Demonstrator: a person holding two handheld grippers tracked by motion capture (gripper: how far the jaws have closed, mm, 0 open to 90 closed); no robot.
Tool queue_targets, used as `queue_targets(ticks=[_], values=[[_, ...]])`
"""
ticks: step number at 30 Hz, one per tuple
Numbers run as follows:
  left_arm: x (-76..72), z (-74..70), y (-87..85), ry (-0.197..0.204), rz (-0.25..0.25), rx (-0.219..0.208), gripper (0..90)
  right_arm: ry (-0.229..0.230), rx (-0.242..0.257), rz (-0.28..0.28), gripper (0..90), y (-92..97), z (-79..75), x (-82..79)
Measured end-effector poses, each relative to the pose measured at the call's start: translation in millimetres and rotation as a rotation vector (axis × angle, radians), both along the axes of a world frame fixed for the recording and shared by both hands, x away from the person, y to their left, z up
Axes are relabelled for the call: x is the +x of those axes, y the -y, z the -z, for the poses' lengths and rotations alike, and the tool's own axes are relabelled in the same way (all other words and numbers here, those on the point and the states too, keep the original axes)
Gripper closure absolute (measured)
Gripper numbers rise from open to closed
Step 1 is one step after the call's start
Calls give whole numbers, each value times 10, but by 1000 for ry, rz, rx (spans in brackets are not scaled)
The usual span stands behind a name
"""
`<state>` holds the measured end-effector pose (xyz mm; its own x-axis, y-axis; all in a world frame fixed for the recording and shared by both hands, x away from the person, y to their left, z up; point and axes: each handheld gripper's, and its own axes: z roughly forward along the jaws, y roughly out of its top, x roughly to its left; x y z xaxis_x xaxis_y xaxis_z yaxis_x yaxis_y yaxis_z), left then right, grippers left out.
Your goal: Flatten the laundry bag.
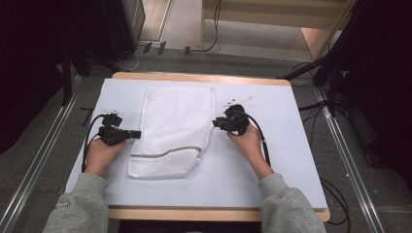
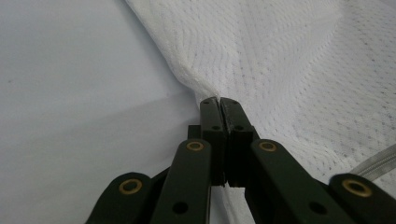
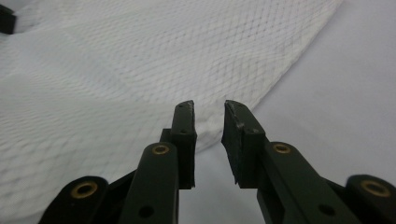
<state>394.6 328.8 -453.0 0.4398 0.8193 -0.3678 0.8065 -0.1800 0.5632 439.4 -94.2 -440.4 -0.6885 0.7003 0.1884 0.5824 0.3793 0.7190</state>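
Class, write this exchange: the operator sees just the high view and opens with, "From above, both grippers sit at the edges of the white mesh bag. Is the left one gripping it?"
Observer: Yes. In the left gripper view the left gripper has its jaws pressed together on the edge of the mesh bag, and the fabric puckers there.
Operator: And the right one?
Observer: The right gripper has its jaws apart, with the bag's edge just beyond the tips.
Operator: Anything under the bag?
Observer: Only the plain white table cover shows beside it.
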Motion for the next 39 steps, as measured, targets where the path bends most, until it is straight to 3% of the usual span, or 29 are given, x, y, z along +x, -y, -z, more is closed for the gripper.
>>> queue_targets(ticks=[6,12,15,21,22,25,29,34,39], values=[[-22,-48,-25,23,1,4,788,-12,27,-38,742,118,-20,-313],[-72,-192,-37,66,4,-44,676,-15,52,-69,717,132,-15,-541],[-60,-229,1,80,10,-44,659,-9,54,-86,712,123,-23,-649],[0,-240,192,79,46,-34,707,-13,66,-114,712,101,-17,-820],[11,-239,221,72,50,-46,725,-15,68,-118,712,94,-14,-846],[37,-231,310,77,67,-14,791,-22,64,-135,713,51,6,-924],[73,-214,397,83,93,-22,900,-27,58,-157,713,-4,35,-1007],[141,-132,512,55,128,-5,900,-47,58,-177,718,-77,86,-1083],[178,-66,554,60,136,25,900,-53,64,-199,704,-180,124,-1122]])
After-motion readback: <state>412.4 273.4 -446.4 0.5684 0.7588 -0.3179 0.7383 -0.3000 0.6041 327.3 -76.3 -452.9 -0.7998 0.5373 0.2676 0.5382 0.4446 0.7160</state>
